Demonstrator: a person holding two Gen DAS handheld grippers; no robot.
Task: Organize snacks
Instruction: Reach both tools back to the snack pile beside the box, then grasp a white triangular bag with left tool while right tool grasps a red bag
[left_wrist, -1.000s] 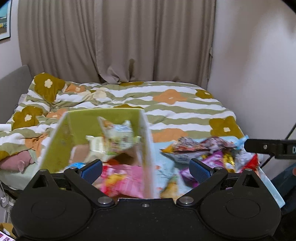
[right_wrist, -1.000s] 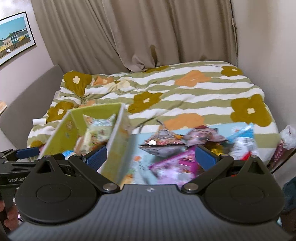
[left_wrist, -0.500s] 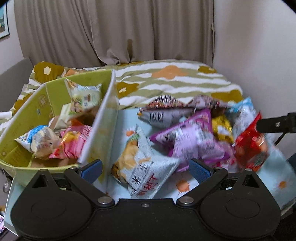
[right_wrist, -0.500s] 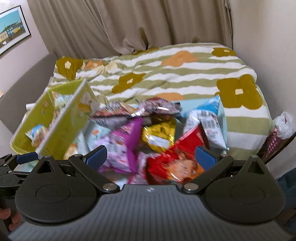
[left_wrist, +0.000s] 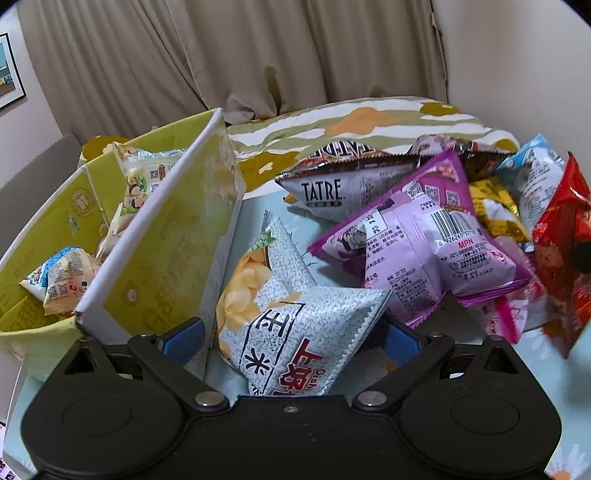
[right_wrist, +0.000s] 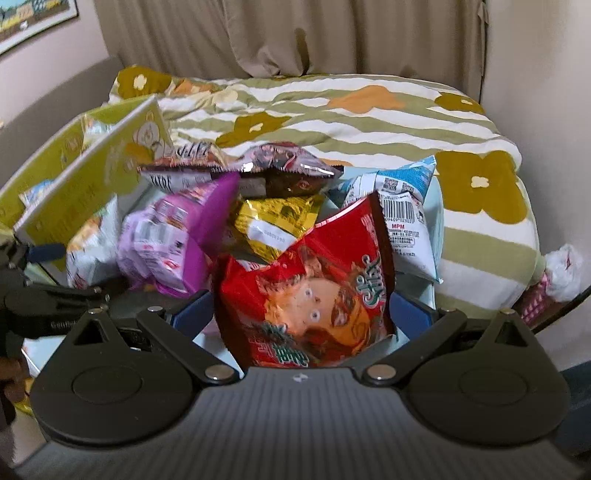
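Yellow-green box (left_wrist: 155, 236), table's left edge: we count a few packets in. Loose beside it: several bags. Left gripper (left_wrist: 291, 341) wide open around grey chip bag (left_wrist: 295, 325); right gripper (right_wrist: 301, 308) open around red bag (right_wrist: 310, 284); neither gripped.

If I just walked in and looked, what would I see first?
A big pile of shiny snack bags on the pale blue table: a bright red bag sits right between the right gripper's open fingers, with a purple bag beside it. Between the left gripper's open fingers lies a grey-white chip bag, and a yellow-green box with a few snacks inside stands on the left.
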